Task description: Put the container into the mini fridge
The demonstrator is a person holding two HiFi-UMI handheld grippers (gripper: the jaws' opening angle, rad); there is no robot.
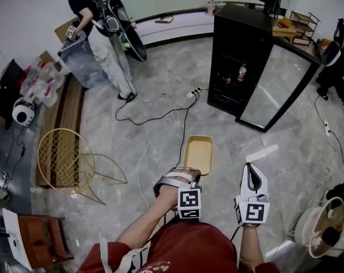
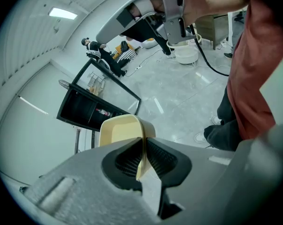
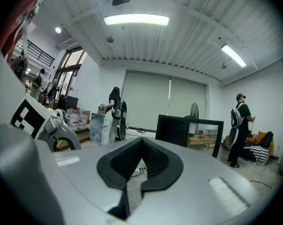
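Observation:
A pale yellow rectangular container (image 1: 198,154) hangs over the marble floor, and my left gripper (image 1: 184,174) is shut on its near rim. In the left gripper view the container (image 2: 119,131) stands edge-on, with its wall pinched between the dark pads (image 2: 155,157). The black mini fridge (image 1: 239,50) stands ahead with its glass door (image 1: 279,87) swung open and a bottle (image 1: 242,71) on a shelf. My right gripper (image 1: 252,175) is held beside the left one, shut and empty. In the right gripper view its jaws (image 3: 141,146) meet, and the fridge (image 3: 179,130) is ahead.
A white cable and power strip (image 1: 186,98) trail over the floor before the fridge. A gold wire chair (image 1: 66,158) stands at the left. A person (image 1: 101,33) stands at the back left, another at the right edge (image 1: 340,67). A white fan (image 1: 326,226) lies at lower right.

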